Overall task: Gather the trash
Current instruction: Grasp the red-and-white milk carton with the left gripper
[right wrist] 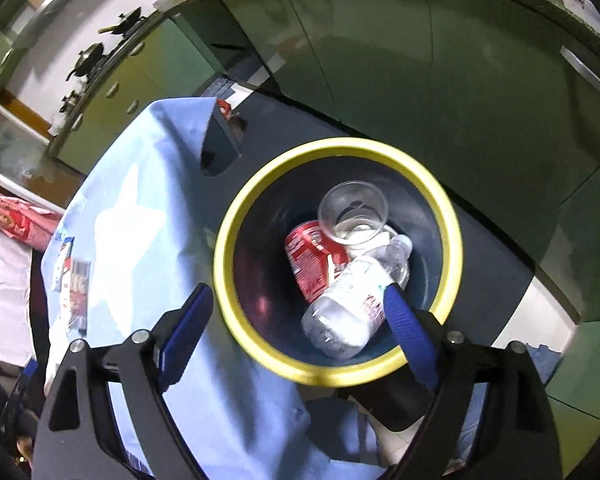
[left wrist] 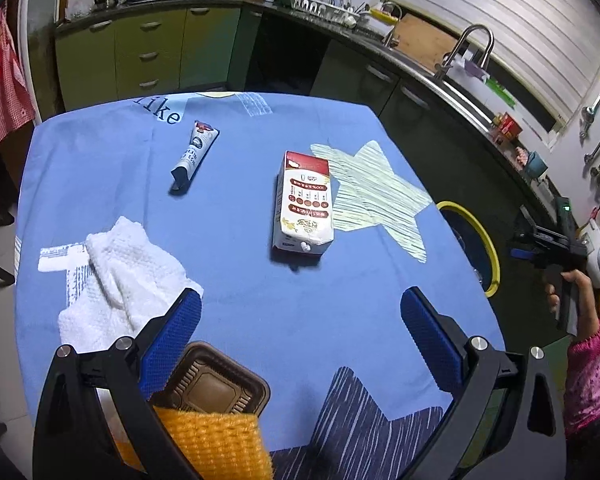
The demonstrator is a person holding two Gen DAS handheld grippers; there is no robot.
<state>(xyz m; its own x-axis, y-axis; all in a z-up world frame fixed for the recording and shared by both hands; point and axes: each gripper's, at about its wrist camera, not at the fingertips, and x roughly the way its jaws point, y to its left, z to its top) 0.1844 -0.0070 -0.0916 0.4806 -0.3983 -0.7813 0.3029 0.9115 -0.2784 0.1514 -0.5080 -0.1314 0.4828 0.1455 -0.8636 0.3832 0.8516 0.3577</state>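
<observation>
In the left wrist view a white and red carton (left wrist: 305, 204) lies mid-table on the blue cloth. A squeezed tube (left wrist: 194, 154) lies to its far left, a crumpled white paper towel (left wrist: 120, 276) at the near left. A brown plastic tray (left wrist: 214, 384) sits by my left gripper (left wrist: 300, 332), which is open and empty above the table. My right gripper (right wrist: 300, 328) is open and empty over the yellow-rimmed bin (right wrist: 236, 216). The bin holds a clear bottle (right wrist: 352, 300), a red can (right wrist: 310, 260) and a clear cup (right wrist: 352, 212).
An orange cloth (left wrist: 220, 440) lies at the table's near edge. The bin (left wrist: 486, 240) stands on the floor off the table's right side. Green kitchen cabinets (left wrist: 148, 52) and a counter with a sink (left wrist: 452, 80) ring the room. The right hand-held gripper (left wrist: 556, 240) shows at far right.
</observation>
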